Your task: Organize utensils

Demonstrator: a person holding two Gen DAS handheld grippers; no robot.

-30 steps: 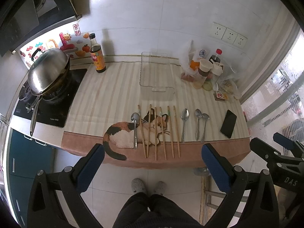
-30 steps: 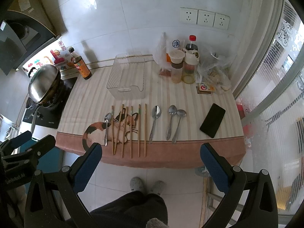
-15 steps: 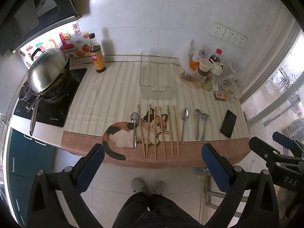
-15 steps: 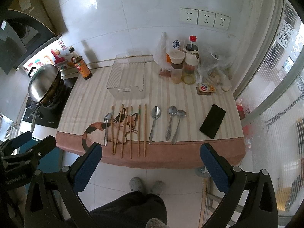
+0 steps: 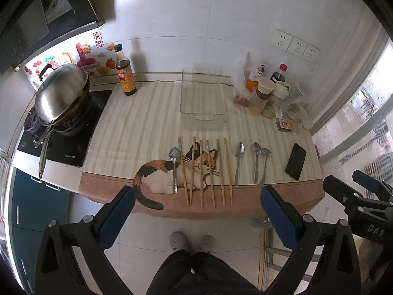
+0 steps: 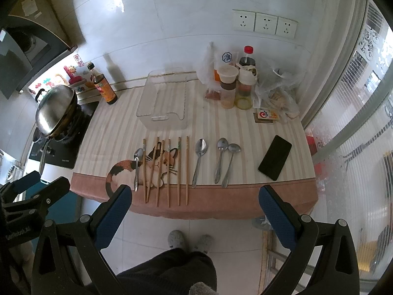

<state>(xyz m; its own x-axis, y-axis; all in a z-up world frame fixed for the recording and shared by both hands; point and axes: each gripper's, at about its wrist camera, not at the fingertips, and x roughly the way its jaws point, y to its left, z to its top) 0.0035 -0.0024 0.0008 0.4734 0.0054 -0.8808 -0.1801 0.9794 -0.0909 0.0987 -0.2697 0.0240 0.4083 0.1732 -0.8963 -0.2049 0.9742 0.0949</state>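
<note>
- Six wooden chopsticks (image 5: 205, 172) laid side by side near the front edge of the counter, across the cat picture (image 5: 172, 172) on the striped cloth (image 5: 137, 127).
- Four metal spoons: one spoon (image 5: 174, 167) just left of the chopsticks, on the cat; three spoons (image 5: 255, 162) in a row to the right, apart from each other.
- One clear plastic bin (image 5: 202, 98), empty, behind the chopsticks toward the wall.
- One black phone (image 5: 296, 161) flat at the right end of the cloth.
- One dark sauce bottle (image 5: 125, 73) upright by the wall; one lidded wok (image 5: 61, 95) on the stove at far left.
- A cluster of jars and bottles (image 6: 235, 83) with plastic bags at the back right; exact count unclear.
- Three wall sockets (image 6: 265, 23) above that cluster.
- Left gripper (image 5: 197, 212) held above the floor in front of the counter, jaws wide apart, empty.
- Right gripper (image 6: 195, 212) likewise in front of the counter, jaws wide apart, gripping nothing.
- Two grey slippers (image 5: 191, 241) and dark trousers below, on the tiled floor.
- Against the frames a second ago: almost no change; same utensil layout, both grippers in nearly the same place.
</note>
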